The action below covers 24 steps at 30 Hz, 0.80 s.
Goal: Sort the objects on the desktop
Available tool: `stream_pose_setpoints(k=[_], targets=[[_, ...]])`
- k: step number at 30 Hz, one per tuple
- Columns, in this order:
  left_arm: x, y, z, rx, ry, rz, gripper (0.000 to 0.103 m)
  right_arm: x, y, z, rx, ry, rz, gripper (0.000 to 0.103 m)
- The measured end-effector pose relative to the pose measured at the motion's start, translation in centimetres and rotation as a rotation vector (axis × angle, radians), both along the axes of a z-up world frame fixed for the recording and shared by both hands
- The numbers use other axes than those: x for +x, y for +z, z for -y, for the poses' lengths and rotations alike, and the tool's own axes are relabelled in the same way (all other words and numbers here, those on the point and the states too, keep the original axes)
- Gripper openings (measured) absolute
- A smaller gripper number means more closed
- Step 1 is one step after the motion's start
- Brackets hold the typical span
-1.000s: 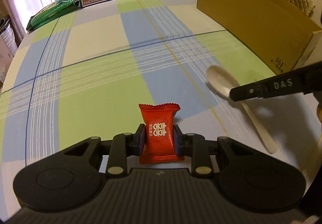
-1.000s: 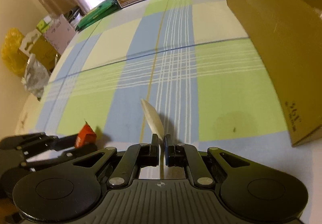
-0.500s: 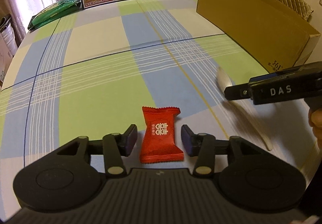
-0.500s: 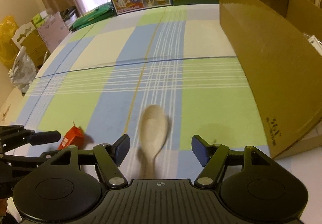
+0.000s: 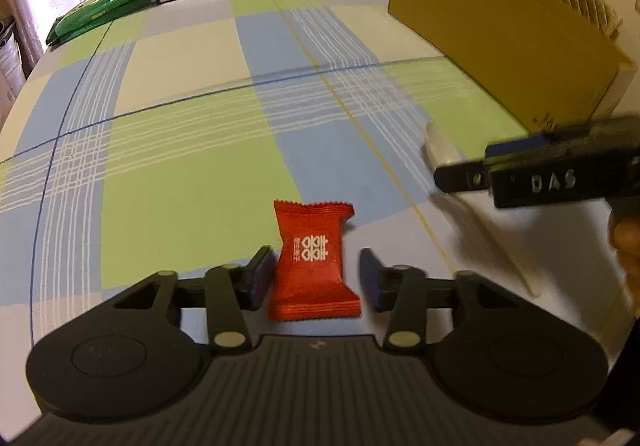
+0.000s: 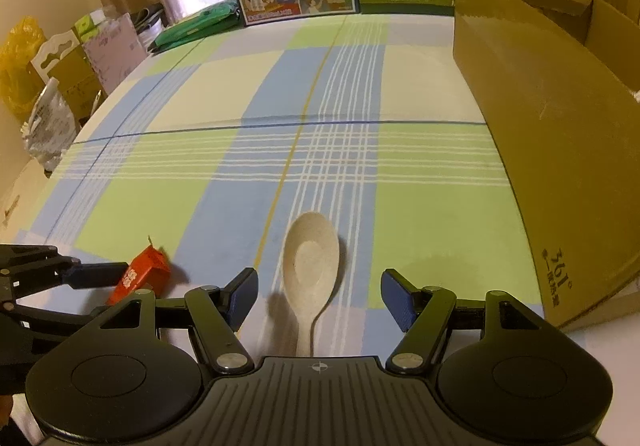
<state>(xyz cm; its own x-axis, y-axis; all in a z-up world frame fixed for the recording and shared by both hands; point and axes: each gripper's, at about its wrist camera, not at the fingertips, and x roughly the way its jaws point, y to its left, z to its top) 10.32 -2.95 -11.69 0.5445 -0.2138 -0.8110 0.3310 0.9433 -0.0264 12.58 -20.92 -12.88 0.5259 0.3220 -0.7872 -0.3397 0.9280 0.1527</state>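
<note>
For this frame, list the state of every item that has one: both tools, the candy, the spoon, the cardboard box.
Left tool: open, fingers either side of the candy.
Right tool: open, fingers either side of the spoon.
Red candy: sealed, lying flat on the tablecloth, not gripped.
Spoon: lying on the cloth, bowl facing up, not gripped.
Cardboard box: open at the top, standing on the table's right side.

Bare checked tablecloth [image 6: 224, 213] lies open ahead and left, while the cardboard box [image 6: 560, 149] walls off the right.
</note>
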Motion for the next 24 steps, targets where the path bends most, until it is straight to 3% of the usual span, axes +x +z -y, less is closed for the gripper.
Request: stream_pose_setpoints(k=[2,4,12,16,17,19,24], targets=[[-0.2,0.0,0.4,0.032,-0.018,0.012,0.030,0.0,0.0,-0.2,-0.016,0.014,0.018,0.066],[0.0,0.2,0.2,0.008,-0.003,0.005,0.023,0.1,0.0,-0.4,-0.024,0.028,0.032,0.065],[0.4,0.7,-0.4,-0.025,0.025,0.015,0.022,0.1,-0.7,-2.0,-0.071,0.113,0.073,0.065],[0.6,0.7,-0.6,-0.040,0.036,0.013,0.022,0.2,-1.2,-2.3,-0.078,0.100,0.071,0.065],[0.7,0.7,-0.7,-0.043,0.037,0.013,0.022,0.3,-1.3,-2.3,-0.081,0.093,0.072,0.063],[0.7,0.8,-0.7,-0.051,0.040,0.014,0.022,0.4,-1.5,-2.4,-0.089,0.088,0.071,0.052],[0.8,0.9,-0.8,-0.061,0.042,0.015,0.022,0.4,-1.7,-2.8,-0.107,0.089,0.085,0.041]])
